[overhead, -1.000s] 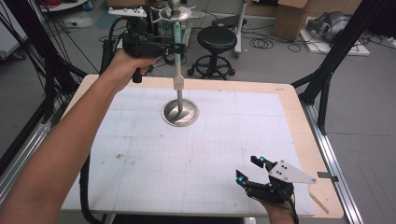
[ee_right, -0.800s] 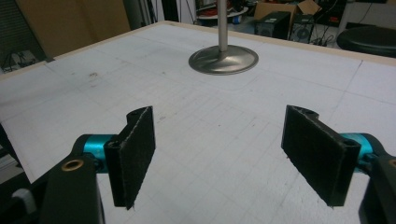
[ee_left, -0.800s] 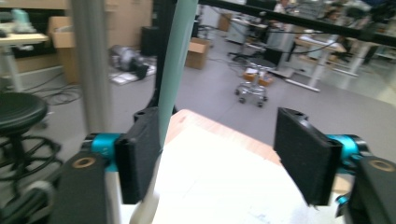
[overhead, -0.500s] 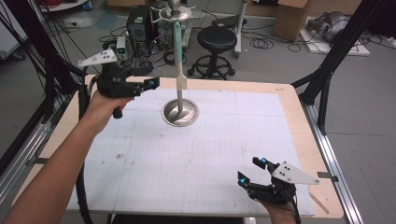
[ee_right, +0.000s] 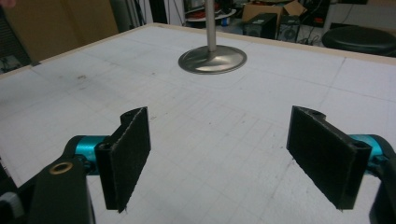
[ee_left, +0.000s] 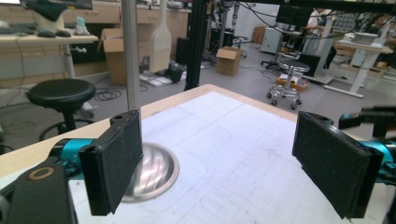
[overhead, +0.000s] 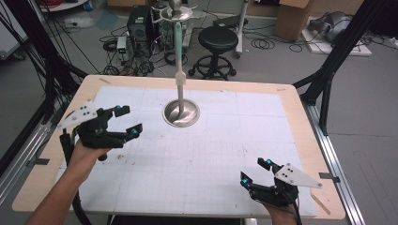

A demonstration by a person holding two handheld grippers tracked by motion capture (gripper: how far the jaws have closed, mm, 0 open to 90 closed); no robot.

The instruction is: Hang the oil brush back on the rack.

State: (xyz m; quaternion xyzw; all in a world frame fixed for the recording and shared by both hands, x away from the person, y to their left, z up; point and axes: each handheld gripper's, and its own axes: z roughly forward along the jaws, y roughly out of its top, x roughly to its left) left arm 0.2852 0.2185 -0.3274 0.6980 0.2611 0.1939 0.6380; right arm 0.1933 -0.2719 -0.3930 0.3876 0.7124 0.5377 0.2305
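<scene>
Metal stand top is cut off; left tool empty.

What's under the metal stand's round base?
The stand's round base sits flat on the white gridded mat that covers the wooden table. Whatever lies directly beneath the base is covered. Both grippers are apart from it, open and empty.

Left tool, right tool: black bodies, teal cylinders behind flat black padded jaws, blue tips, grey three-cornered plate on top, black cable trailing behind. Forearms bare.
</scene>
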